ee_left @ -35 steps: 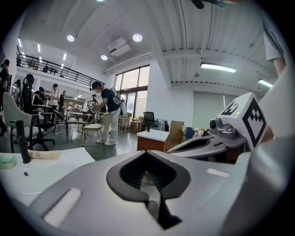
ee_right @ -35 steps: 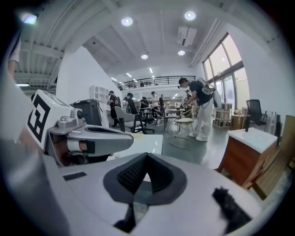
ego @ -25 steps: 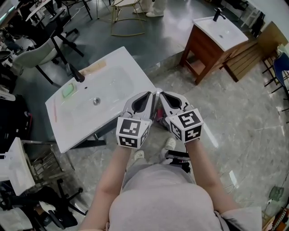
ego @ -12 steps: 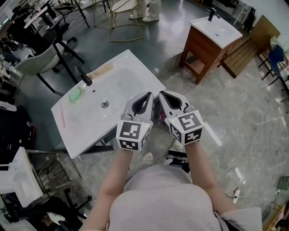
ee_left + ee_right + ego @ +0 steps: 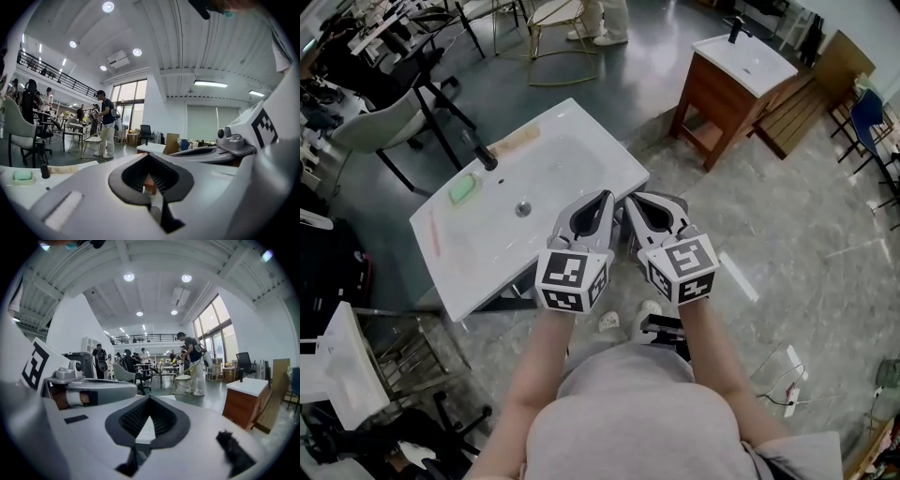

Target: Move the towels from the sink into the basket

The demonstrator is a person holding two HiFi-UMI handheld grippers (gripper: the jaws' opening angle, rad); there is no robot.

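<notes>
Pale stone floor (image 5: pixel 806 234) fills most of my head view. The white sink (image 5: pixel 572 155) stands at the upper left, well apart from a wooden vanity (image 5: pixel 712 103) at the upper right. I hold the left gripper (image 5: pixel 606 195) and right gripper (image 5: pixel 630 199) side by side, just beside the sink's near right edge. Each has its jaws pressed together, with nothing between them. A green bar (image 5: pixel 464 188) lies on the sink's rim near the black faucet (image 5: pixel 485 153), and the drain (image 5: pixel 523 208) sits mid-basin
</notes>
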